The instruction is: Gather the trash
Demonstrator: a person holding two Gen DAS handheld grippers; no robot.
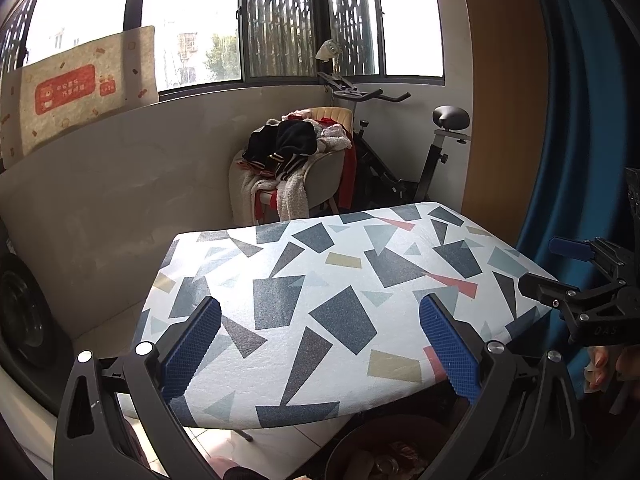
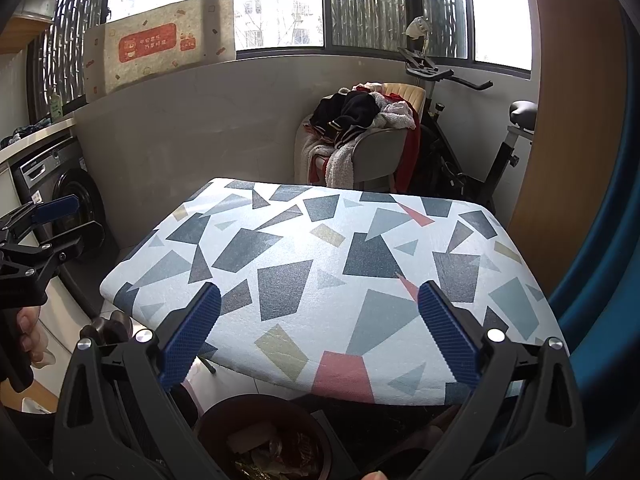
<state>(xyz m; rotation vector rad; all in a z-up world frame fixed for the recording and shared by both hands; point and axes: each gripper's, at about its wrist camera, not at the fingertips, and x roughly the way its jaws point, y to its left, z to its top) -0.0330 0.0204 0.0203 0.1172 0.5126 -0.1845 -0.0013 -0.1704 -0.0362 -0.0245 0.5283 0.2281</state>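
Both grippers hover over the patterned table, whose top shows no trash. Left gripper fingers wide apart, empty; right gripper the same. Trash sits in the dark bin below the table's near edge, so collecting looks about finished.

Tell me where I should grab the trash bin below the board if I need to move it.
Grip the bin by its near rim, coming straight down from above with the right claw, one finger inside and one outside. Its round mouth faces up and its far side is tucked under the patterned board, so only the near edge looks free. Its walls are mostly hidden, so this is a guess.
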